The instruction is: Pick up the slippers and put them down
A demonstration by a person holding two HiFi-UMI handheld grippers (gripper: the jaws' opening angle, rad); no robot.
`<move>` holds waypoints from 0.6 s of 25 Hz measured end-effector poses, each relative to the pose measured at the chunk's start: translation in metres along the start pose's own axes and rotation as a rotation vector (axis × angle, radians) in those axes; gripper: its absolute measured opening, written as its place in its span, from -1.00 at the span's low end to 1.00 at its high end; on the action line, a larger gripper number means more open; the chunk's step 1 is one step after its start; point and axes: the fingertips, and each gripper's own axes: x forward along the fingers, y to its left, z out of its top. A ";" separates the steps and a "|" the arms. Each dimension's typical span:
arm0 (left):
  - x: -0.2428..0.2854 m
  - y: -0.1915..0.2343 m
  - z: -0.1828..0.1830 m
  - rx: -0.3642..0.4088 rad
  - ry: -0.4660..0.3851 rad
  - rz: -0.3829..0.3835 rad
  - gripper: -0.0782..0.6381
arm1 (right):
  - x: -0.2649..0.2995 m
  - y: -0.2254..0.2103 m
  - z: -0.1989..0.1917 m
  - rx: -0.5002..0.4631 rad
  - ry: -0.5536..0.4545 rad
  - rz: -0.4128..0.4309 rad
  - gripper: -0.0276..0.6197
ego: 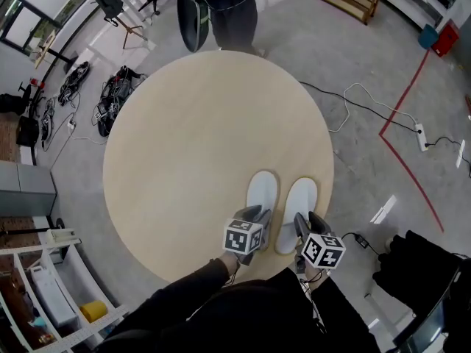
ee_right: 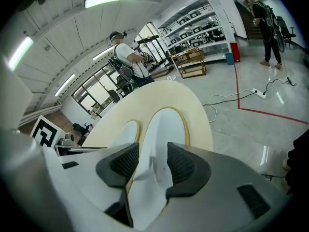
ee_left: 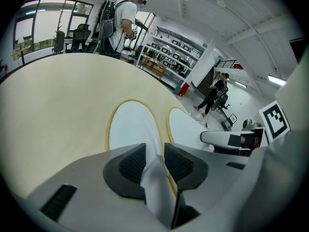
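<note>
beige round table [ego: 184,138] under white slippers [ego: 262,190]

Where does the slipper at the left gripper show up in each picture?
Head view: left slipper, lower middle, left of the right slipper.
Left gripper view: centre, running between the fingers.
Right gripper view: left of centre, beside the right slipper.
Shared landmark: the round table.
</note>
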 end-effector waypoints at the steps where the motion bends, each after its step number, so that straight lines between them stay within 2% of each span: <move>1: 0.002 0.000 0.000 -0.001 0.003 0.000 -0.44 | 0.001 -0.001 0.000 0.000 0.004 -0.002 -0.33; 2: 0.002 0.000 0.000 -0.005 0.003 -0.001 -0.50 | 0.000 -0.001 0.001 -0.002 0.003 -0.004 -0.37; 4: -0.001 0.001 0.002 -0.019 -0.002 -0.005 -0.62 | -0.002 0.001 0.004 -0.012 -0.008 0.002 -0.78; 8: -0.012 0.001 0.004 -0.039 -0.040 -0.012 -0.69 | -0.008 0.010 0.008 -0.016 -0.031 0.028 -0.82; 15: -0.040 -0.005 0.008 -0.051 -0.104 -0.048 -0.70 | -0.024 0.030 0.010 -0.033 -0.075 0.066 -0.83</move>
